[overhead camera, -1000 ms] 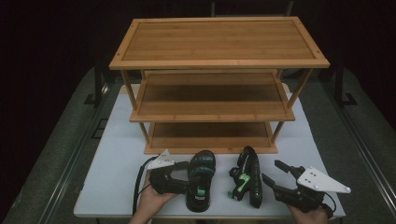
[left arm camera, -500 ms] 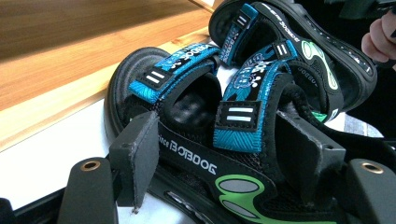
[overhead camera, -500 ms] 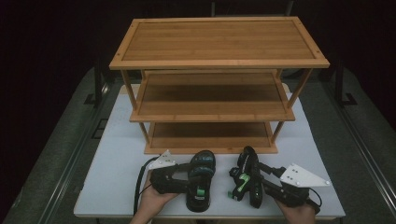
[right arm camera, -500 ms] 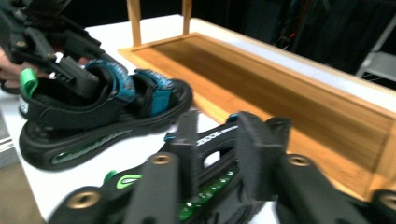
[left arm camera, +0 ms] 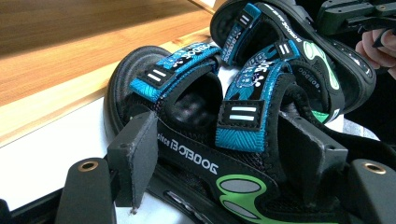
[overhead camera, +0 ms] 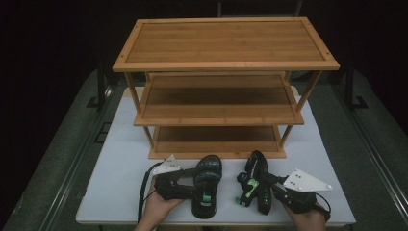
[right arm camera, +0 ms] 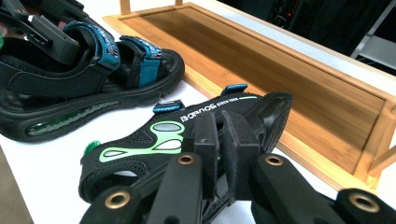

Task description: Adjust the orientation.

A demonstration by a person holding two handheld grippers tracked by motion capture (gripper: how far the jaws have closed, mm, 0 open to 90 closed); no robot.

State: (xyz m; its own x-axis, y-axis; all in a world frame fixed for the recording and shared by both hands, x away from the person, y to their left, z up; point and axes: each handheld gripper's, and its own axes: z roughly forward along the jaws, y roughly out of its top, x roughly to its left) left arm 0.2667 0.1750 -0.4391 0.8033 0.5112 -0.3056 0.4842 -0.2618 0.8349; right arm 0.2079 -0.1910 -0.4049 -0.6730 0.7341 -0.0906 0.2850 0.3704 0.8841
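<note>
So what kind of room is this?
Probably a lab or studio set up for filming, not a home: a white table in a dark room, an empty wooden shoe rack, and two sandals handled with grippers.

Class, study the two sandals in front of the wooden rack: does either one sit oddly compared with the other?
Yes. The right sandal is tipped onto its side, so its side panel faces up, with the right gripper pinching its side. The left sandal rests flat on its sole, with the left gripper around its side wall.

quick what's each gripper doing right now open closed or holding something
Left gripper: open, jaws either side of the left sandal, not clamped.
Right gripper: shut on the right sandal, pinching its side.
</note>
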